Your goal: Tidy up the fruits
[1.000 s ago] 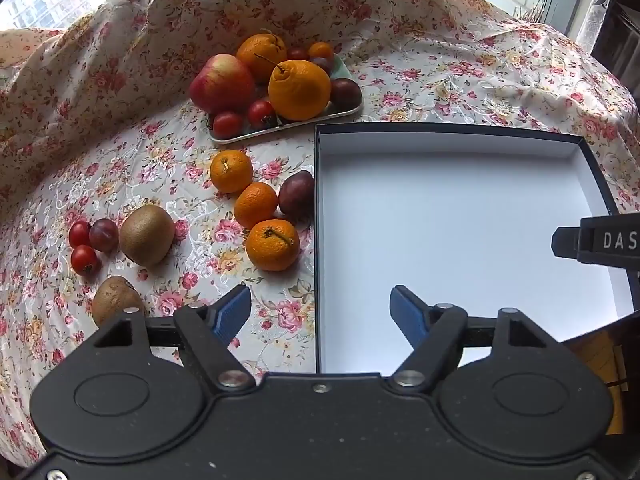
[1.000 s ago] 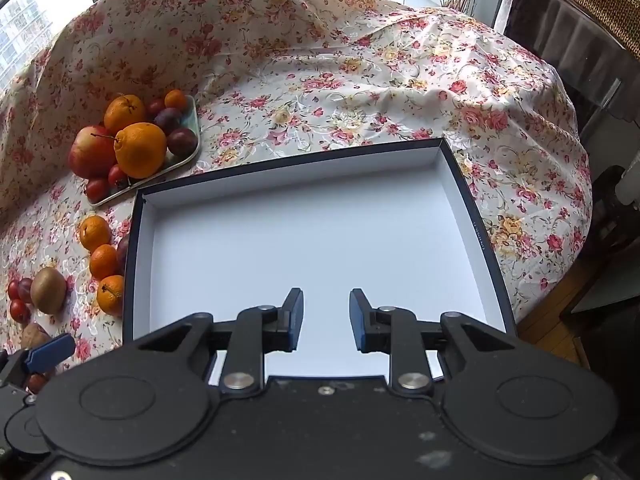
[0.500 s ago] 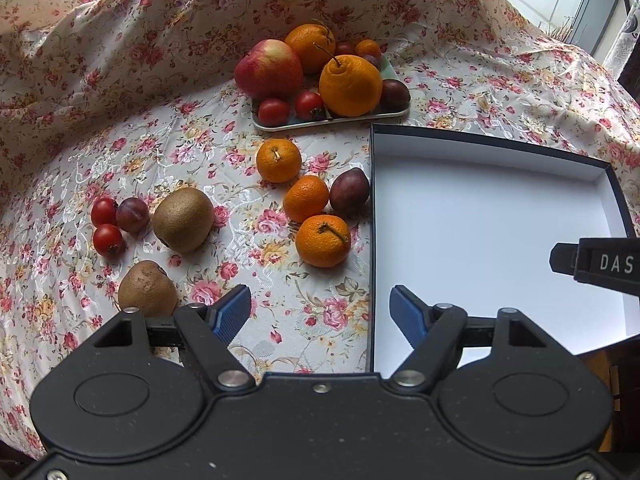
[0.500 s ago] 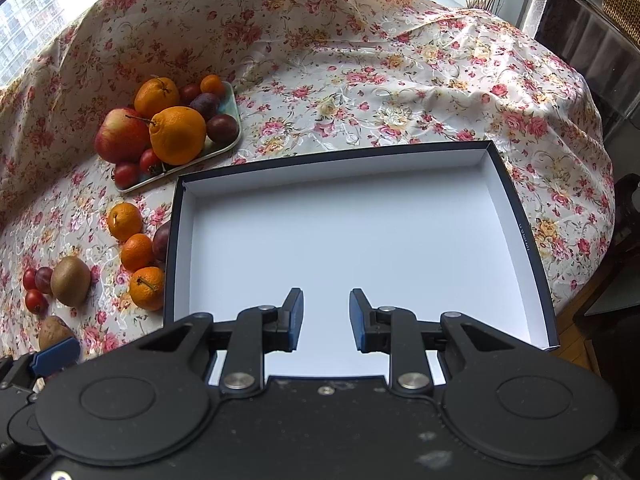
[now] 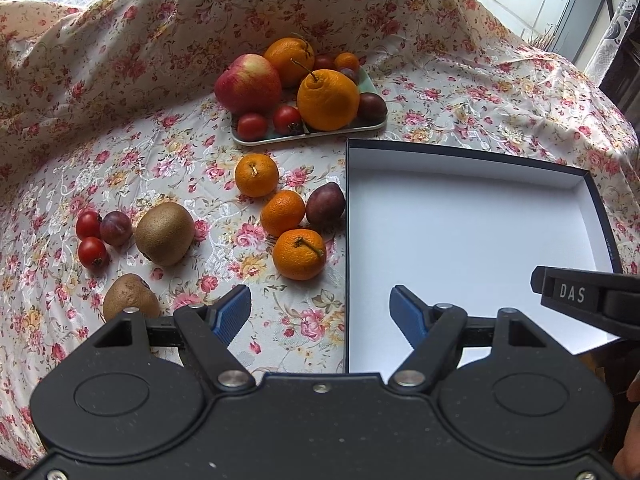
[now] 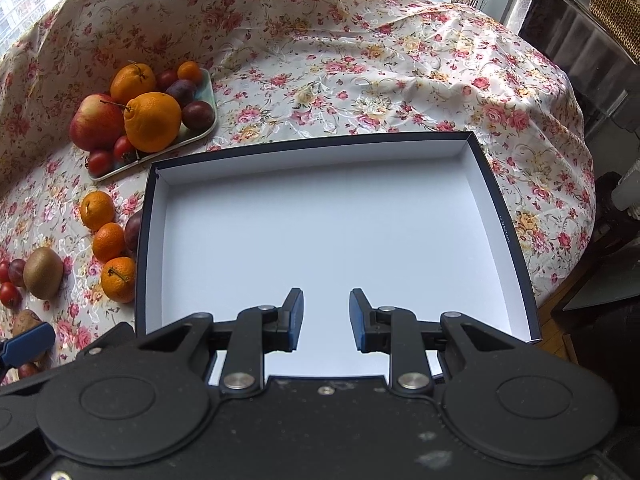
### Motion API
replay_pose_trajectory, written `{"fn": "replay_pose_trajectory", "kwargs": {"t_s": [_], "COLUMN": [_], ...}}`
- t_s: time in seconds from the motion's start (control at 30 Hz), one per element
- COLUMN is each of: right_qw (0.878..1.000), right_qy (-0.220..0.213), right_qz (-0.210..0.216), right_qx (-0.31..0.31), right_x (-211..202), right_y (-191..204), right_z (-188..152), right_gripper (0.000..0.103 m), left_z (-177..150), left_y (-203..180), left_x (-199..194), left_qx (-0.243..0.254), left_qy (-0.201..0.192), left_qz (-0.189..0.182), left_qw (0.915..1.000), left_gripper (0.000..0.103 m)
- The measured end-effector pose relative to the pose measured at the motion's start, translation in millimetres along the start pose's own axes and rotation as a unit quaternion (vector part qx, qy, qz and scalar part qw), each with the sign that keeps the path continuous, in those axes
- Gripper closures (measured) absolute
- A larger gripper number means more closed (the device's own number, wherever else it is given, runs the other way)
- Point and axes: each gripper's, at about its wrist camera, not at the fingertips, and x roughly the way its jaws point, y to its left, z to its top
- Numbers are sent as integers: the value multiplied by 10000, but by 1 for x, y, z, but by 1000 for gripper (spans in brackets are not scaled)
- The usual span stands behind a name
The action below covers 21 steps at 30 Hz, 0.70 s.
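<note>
An empty dark-rimmed white box (image 5: 472, 216) (image 6: 320, 240) sits on the floral cloth. Left of it lie three mandarins; the nearest (image 5: 299, 254) has a stem. A plum (image 5: 325, 204), two kiwis (image 5: 165, 233) (image 5: 130, 302), cherry tomatoes (image 5: 92, 252) and a small plum (image 5: 116, 228) lie there too. A green tray (image 5: 308, 134) (image 6: 200, 130) holds an apple (image 5: 248, 88), oranges, tomatoes and plums. My left gripper (image 5: 320, 312) is open and empty, above the cloth just before the nearest mandarin. My right gripper (image 6: 326, 316) is partly open and empty over the box's near edge.
The cloth rises in folds (image 5: 120, 40) behind the tray. The table's right edge drops off (image 6: 576, 200) toward dark furniture and a wicker basket (image 6: 618, 4). The right gripper's body (image 5: 588, 304) shows at the right of the left wrist view.
My left gripper has swung left and forward, from over the box's corner toward the loose fruit. My right gripper has moved slightly, still over the box.
</note>
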Motion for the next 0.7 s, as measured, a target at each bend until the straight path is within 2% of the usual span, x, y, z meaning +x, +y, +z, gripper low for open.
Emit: {"fn": "replay_pose_trajectory", "kwargs": {"t_s": [0.17, 0.7], "right_qw": [9991, 9985], "right_qy": [-173, -128], "right_qz": [-207, -95], "right_qx": [-334, -519], "right_x": [-4, -3], "right_y": [7, 11], "right_z": [-3, -5], "right_gripper": [76, 76], "left_z": [3, 5], "left_y": [-2, -2], "left_x": [2, 10], "left_qx": [-37, -119], "left_qy": [-30, 90], "left_qz": [39, 174], "left_qw": [10000, 9997], "left_gripper": [26, 26]}}
